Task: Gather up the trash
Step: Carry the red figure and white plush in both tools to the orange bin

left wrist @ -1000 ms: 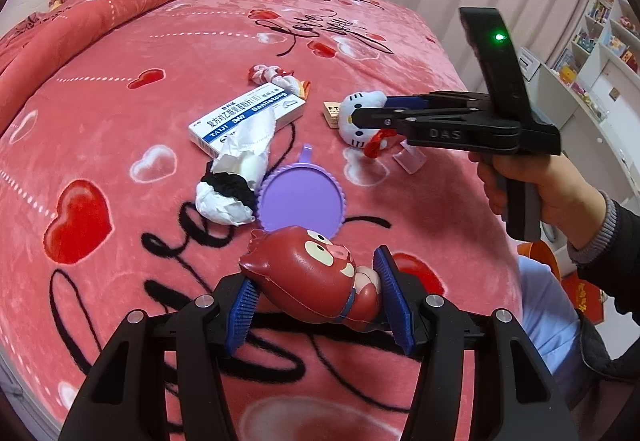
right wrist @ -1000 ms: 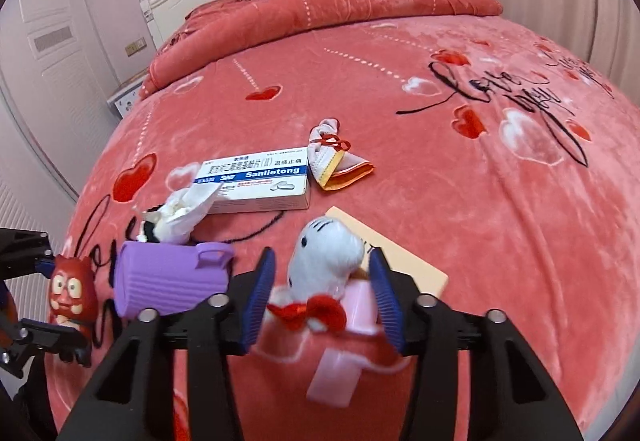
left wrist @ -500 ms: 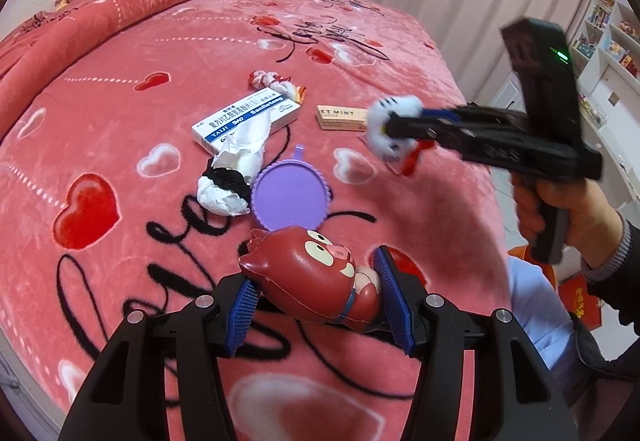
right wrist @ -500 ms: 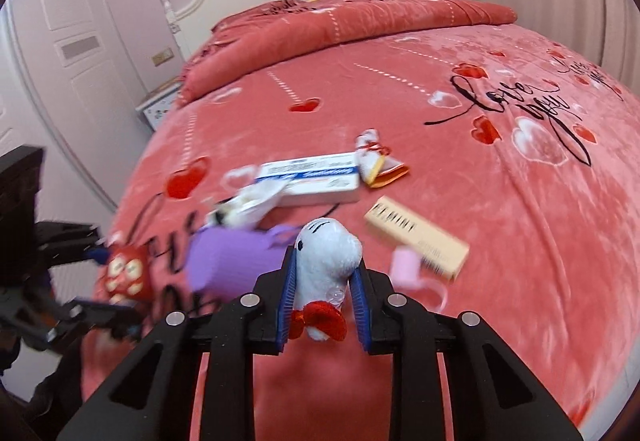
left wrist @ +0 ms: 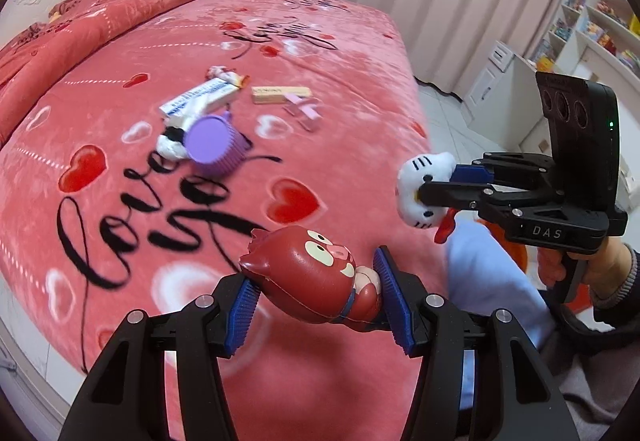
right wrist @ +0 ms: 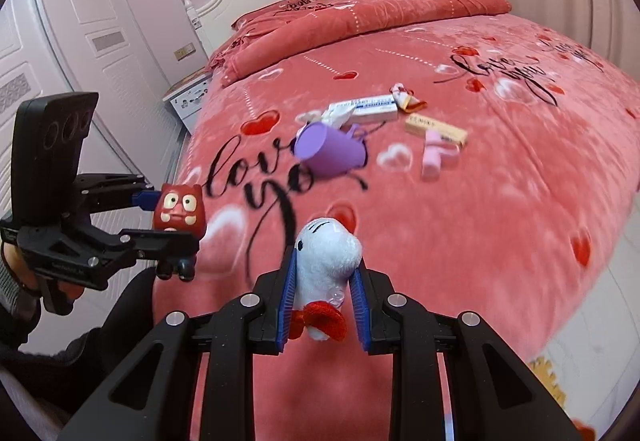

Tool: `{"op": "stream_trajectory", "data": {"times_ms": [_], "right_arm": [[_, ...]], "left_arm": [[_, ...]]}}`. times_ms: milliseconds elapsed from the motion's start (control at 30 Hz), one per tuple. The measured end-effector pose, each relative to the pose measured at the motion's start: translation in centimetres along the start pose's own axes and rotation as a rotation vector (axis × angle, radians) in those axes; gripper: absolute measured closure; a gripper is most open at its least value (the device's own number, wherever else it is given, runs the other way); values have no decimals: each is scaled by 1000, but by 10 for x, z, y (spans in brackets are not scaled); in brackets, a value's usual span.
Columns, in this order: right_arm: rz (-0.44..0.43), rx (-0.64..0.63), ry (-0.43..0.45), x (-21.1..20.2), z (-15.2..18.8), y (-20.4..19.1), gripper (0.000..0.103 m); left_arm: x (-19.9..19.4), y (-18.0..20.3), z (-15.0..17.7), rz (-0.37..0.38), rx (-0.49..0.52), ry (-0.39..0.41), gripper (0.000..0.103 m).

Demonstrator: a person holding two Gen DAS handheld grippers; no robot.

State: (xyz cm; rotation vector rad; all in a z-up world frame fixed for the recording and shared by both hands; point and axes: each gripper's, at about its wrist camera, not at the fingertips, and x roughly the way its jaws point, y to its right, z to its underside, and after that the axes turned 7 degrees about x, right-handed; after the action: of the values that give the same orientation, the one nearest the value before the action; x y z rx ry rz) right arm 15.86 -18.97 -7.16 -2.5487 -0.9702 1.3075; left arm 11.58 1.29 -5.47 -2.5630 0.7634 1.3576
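Observation:
My left gripper (left wrist: 316, 301) is shut on a red pig toy (left wrist: 308, 277) and holds it above the bed's near edge; it also shows in the right wrist view (right wrist: 180, 211). My right gripper (right wrist: 322, 291) is shut on a white cat plush (right wrist: 326, 261) with a red bow, held off the bed; the plush also shows in the left wrist view (left wrist: 420, 193). On the bed lie a purple cup (left wrist: 214, 145) on its side, a crumpled tissue (left wrist: 170, 143), a white medicine box (left wrist: 196, 101), a tan box (left wrist: 280, 94), a pink piece (right wrist: 434, 153) and a wrapper (right wrist: 406, 97).
The bed carries a red heart-print blanket (left wrist: 120, 181) and a folded quilt (right wrist: 360, 17) at the headboard. A nightstand (right wrist: 188, 97) and white wardrobe (right wrist: 80, 41) stand to the left. Shelves (left wrist: 592, 25) and a desk stand past the bed's foot.
Both grippers have pulled back from the bed with their toys. The right gripper shut on the cat plush and lifted it off the blanket; the pink piece stayed by the tan box.

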Motion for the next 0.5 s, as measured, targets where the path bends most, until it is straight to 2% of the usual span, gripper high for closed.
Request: {"op": "stream_trajectory", "data": {"times_ms": [300, 500], "right_arm": [[17, 56, 65, -61, 43, 6, 77], [69, 118, 138, -105, 64, 32, 77]], "left_arm": [[-11, 58, 12, 19, 68, -5, 46], [-3, 99, -5, 52, 158, -1, 46]]}}
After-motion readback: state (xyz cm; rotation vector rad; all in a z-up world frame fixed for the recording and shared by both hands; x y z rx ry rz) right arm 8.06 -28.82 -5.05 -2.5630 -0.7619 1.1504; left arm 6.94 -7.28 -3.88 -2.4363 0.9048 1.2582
